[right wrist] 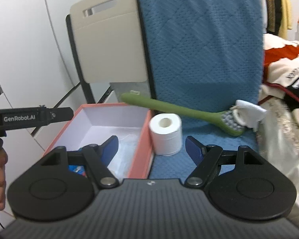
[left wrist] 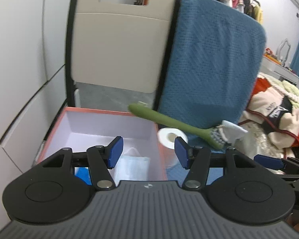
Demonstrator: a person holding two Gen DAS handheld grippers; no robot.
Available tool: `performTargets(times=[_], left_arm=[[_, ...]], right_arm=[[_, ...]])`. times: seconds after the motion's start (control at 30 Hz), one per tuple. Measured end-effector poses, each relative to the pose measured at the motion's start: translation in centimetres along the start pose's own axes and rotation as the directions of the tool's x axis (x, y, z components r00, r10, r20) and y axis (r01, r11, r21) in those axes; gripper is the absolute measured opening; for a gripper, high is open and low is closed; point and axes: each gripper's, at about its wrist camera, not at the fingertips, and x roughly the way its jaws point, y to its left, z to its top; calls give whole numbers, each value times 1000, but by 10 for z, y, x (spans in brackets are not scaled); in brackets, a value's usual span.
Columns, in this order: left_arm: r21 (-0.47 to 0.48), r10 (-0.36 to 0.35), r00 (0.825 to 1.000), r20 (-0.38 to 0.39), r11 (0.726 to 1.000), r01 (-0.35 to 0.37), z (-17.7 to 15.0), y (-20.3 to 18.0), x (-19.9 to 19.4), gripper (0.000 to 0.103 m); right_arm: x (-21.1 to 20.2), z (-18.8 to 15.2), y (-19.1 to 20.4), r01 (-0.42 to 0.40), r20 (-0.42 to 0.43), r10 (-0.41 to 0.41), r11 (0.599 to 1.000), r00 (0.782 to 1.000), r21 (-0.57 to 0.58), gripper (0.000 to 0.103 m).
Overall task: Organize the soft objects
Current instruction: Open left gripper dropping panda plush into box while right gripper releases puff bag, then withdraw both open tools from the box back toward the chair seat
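Low in both wrist views | left gripper [left wrist: 147, 152] jaws apart, nothing between | right gripper [right wrist: 151, 148] jaws apart, nothing between | toilet roll [right wrist: 165, 136] upright on blue towel [right wrist: 199, 59], just beside pink box [right wrist: 141, 139], centre frame | white packet [left wrist: 132, 165] inside box | green brush [right wrist: 181, 114] lies behind roll.

The box [right wrist: 141, 137] stands open from above; toilet roll [right wrist: 166, 133] and brush [right wrist: 181, 112] crowd its right side.

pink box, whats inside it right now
Inside the pink box lies a clear packet of white sheets, with something blue at the near corner. The left tongs hide part of the floor, so the blue item stays unidentified.
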Motion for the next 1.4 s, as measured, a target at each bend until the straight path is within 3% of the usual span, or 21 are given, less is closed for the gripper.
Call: performTargets(times=[0.4,0.73,1.07,1.4], left_arm=[[57,-73,997,-26,996,74,-49,-79,3,63],[133,-130,990,-47,982,135,-86,-124,15,63],[176,-147,984,-97,971,162,-116,-140,61,63],[145,-158,978,-133,973,177,-113,-157,141,63]], right_arm=[[-40,-46,-61,75,31,-76,996,997,47,76],[-49,-87,-105,118,65,-125,988,990,98,76],[-21,-134,-154,161,44,-173,967,984,199,76],[8,-121,-188,165,85,-193,951,977,261,76]])
